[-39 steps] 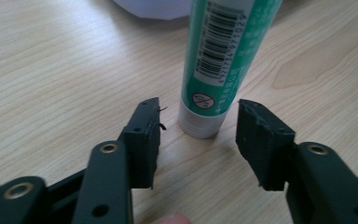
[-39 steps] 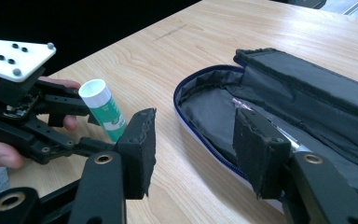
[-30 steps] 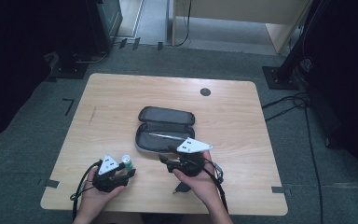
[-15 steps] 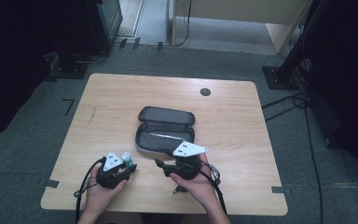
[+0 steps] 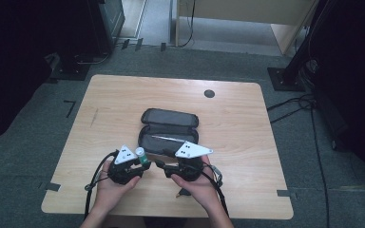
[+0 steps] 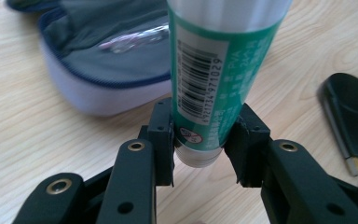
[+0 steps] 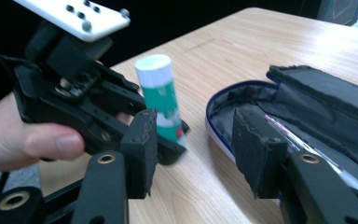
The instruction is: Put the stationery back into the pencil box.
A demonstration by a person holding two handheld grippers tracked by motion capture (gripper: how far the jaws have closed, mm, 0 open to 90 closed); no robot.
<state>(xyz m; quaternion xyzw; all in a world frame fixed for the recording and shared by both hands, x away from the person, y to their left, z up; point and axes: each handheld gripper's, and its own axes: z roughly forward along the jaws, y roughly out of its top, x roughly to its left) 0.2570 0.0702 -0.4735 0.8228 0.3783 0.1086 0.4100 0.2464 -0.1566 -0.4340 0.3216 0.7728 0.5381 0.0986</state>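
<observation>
In the high view, the left hand-held gripper [image 5: 141,160] and the right hand-held gripper [image 5: 164,166] sat close together near the front edge of the wooden table [image 5: 247,142], each held in a hand, just in front of an open dark pencil case [image 5: 168,130]. A green and white glue stick [image 5: 140,155] stood up from the left one's tip, beside the case's near edge. In the left gripper view, the left hand-held gripper [image 6: 204,140] was clamped on the lower end of the glue stick [image 6: 209,79], barcode facing the camera, with the pencil case [image 6: 98,70] behind it and a black tip of the other gripper at the right. In the right gripper view, the right hand-held gripper [image 7: 196,144] stood open with nothing between its pads; beyond it, the glue stick [image 7: 161,95] rose tilted from the left hand-held gripper [image 7: 168,135], just left of the pencil case [image 7: 307,107].
</observation>
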